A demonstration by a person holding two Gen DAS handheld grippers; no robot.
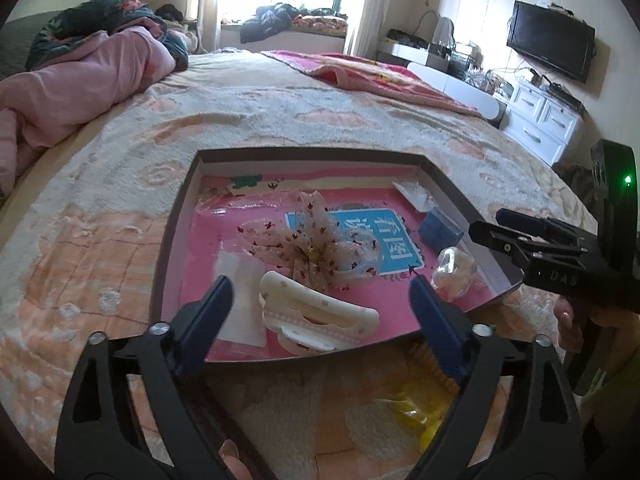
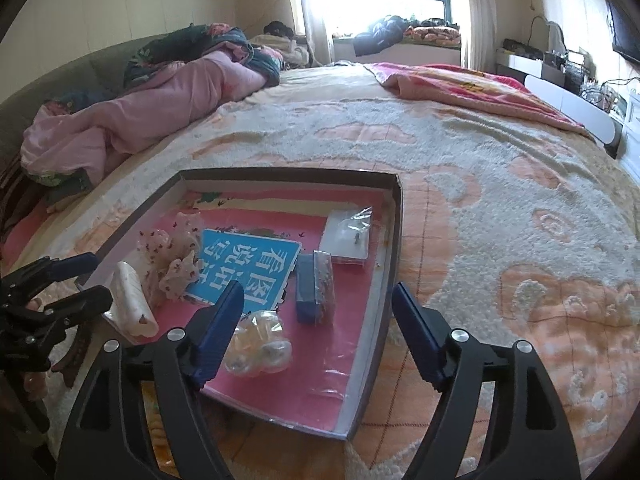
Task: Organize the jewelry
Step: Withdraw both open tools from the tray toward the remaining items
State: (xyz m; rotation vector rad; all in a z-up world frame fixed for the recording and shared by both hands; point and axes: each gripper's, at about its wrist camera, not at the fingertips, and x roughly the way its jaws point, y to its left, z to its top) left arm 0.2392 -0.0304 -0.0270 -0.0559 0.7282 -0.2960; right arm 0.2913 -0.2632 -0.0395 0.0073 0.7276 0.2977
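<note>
A shallow dark-rimmed box (image 1: 172,232) with a pink floor lies on the bed; it also shows in the right wrist view (image 2: 394,236). In it lie a cream hair claw (image 1: 320,312), a sheer printed bow (image 1: 316,240), a small blue box (image 1: 438,228) (image 2: 308,288), a clear bag of pale round pieces (image 1: 454,272) (image 2: 260,344) and a flat clear packet (image 2: 348,232). My left gripper (image 1: 320,304) is open, its fingers either side of the hair claw. My right gripper (image 2: 316,316) is open above the box's near right corner and also shows in the left wrist view (image 1: 492,228).
The bed has a peach and white fleece cover (image 2: 500,184). A pink quilt (image 1: 80,84) is bunched at the far left and a red blanket (image 1: 380,76) lies at the far right. A yellow item (image 1: 420,408) lies under my left gripper. White drawers (image 1: 540,116) and a television (image 1: 550,40) stand on the right.
</note>
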